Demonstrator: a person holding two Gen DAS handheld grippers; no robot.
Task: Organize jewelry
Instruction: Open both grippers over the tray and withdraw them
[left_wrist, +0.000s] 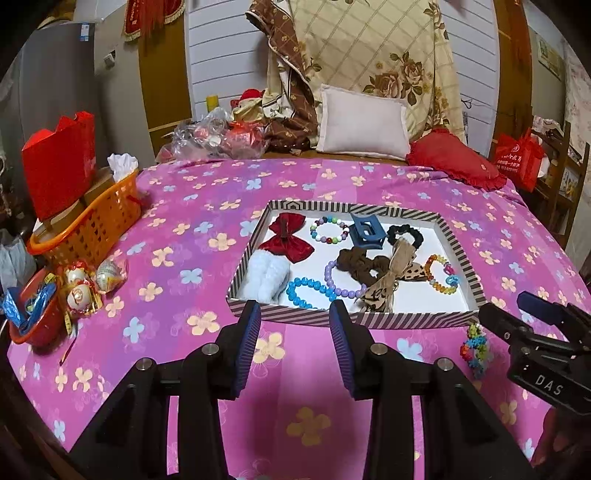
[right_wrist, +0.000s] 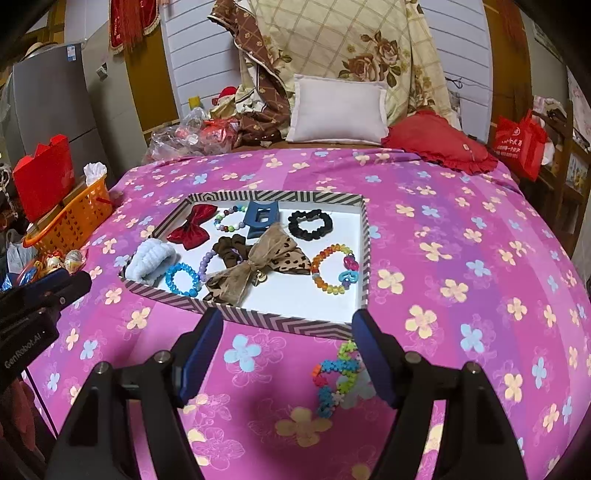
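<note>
A striped box (left_wrist: 354, 319) with a white floor lies on the pink flowered bedspread. It holds a red bow (left_wrist: 286, 236), a blue claw clip (left_wrist: 365, 230), scrunchies, a leopard bow (left_wrist: 388, 284) and several bead bracelets. My left gripper (left_wrist: 295, 308) stands open at the box's near wall with nothing between its fingers. A multicoloured flower bracelet (right_wrist: 336, 376) lies on the bedspread in front of the box (right_wrist: 280, 323). My right gripper (right_wrist: 287, 315) is open wide over it. The bracelet sits between the fingers, close to the right one, and is not pinched.
An orange basket (left_wrist: 88, 225), a red bowl (left_wrist: 33, 317) and wrapped eggs (left_wrist: 79, 291) crowd the bed's left edge. A white pillow (left_wrist: 364, 123) and a red cushion (left_wrist: 454, 158) lie at the far end. A red bag (left_wrist: 517, 158) hangs at the far right.
</note>
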